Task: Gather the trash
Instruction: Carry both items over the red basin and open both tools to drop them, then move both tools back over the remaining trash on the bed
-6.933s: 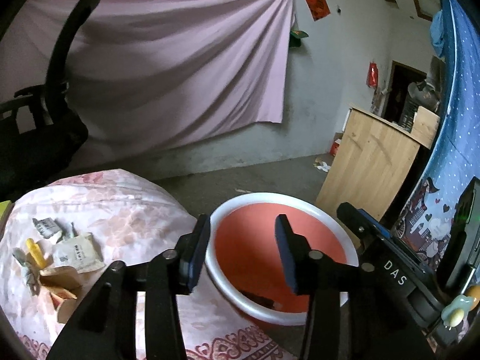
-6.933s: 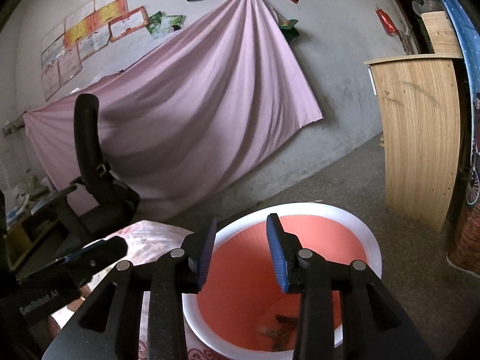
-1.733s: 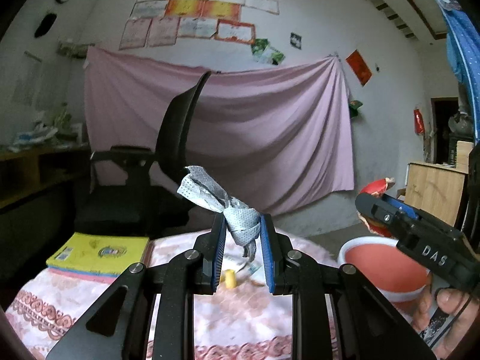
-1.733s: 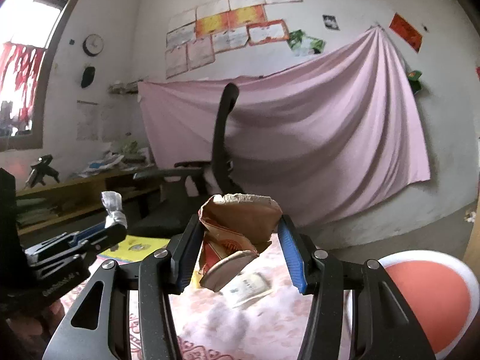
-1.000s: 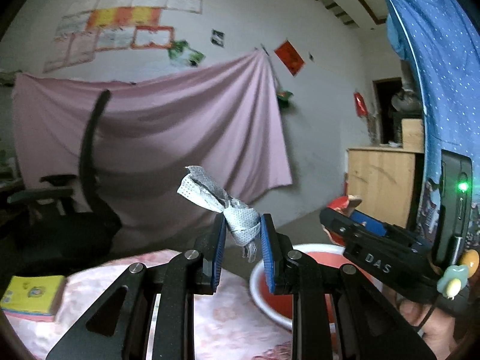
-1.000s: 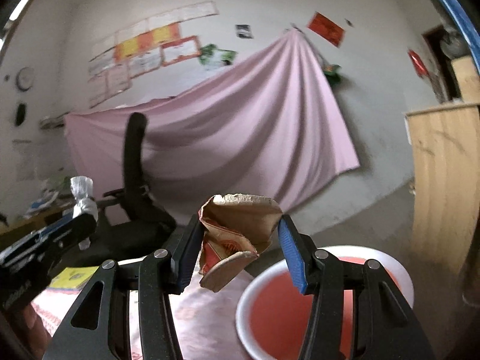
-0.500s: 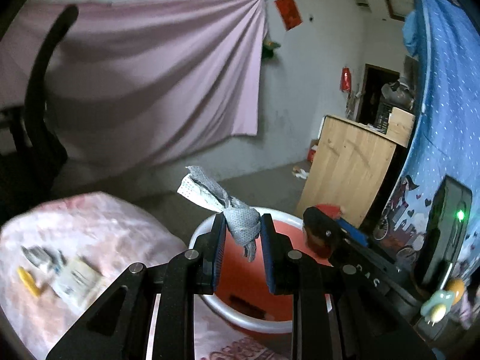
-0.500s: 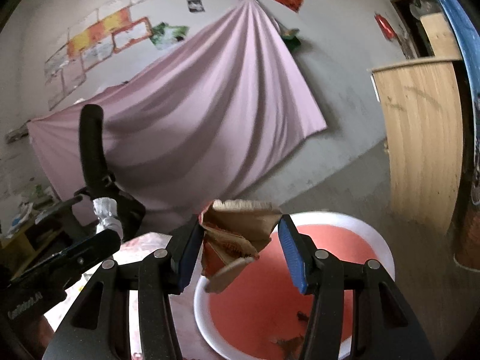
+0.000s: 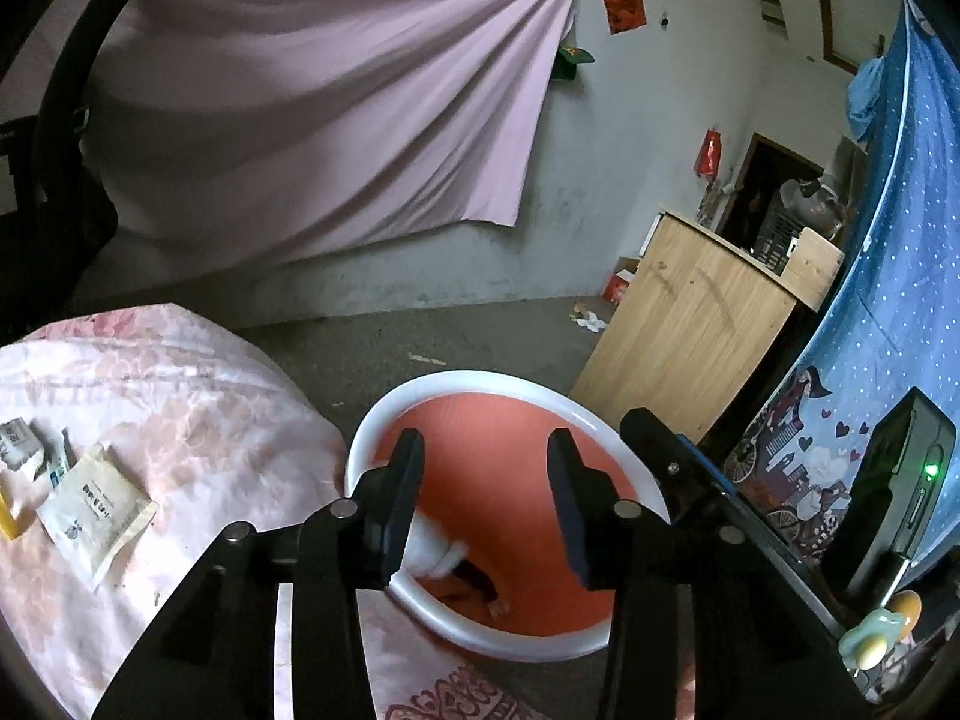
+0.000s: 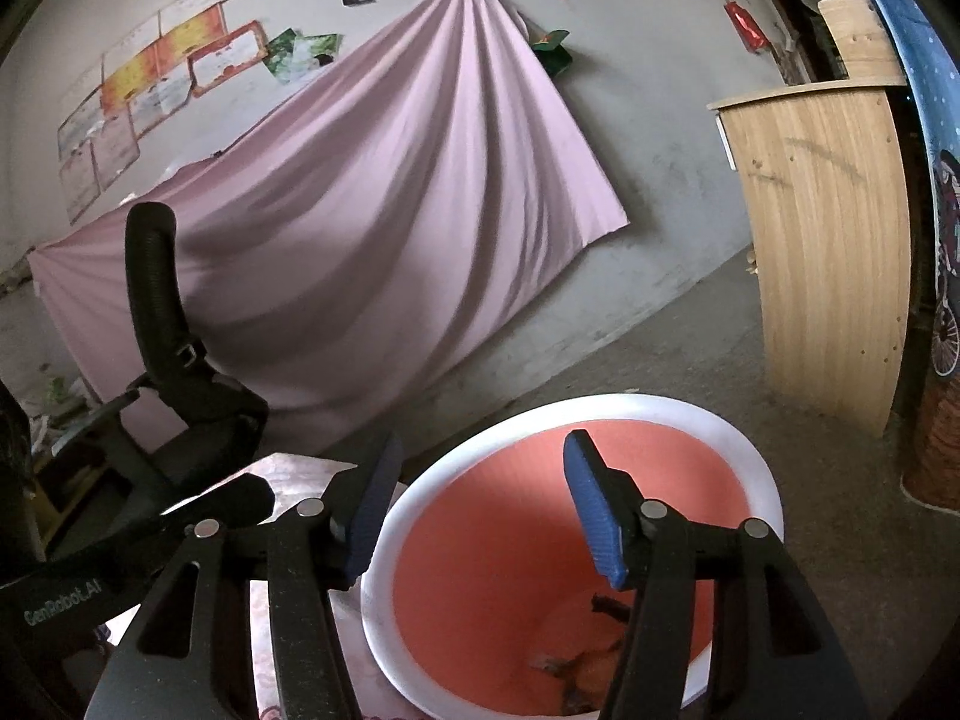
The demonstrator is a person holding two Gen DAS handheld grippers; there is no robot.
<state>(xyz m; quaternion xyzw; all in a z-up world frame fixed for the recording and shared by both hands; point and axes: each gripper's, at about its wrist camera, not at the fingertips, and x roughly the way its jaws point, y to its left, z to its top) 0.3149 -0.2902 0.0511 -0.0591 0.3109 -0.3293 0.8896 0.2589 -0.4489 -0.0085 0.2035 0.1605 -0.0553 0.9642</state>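
Note:
A red bin with a white rim stands on the floor beside the table; it also shows in the right wrist view. My left gripper is open and empty above the bin. A crumpled grey-white wipe lies just inside the near wall. My right gripper is open and empty over the bin's mouth. Brown scraps lie at the bin's bottom. On the pink floral tablecloth lie a cream packet, a small grey wrapper and a yellow piece.
A wooden cabinet stands right of the bin, also seen in the right wrist view. A black office chair stands behind the table. A pink sheet hangs on the wall. A blue patterned curtain hangs at the far right.
Both grippers have opened over the bin. The grey wipe left the left gripper and the brown wrapper left the right gripper; both now lie in the bin.

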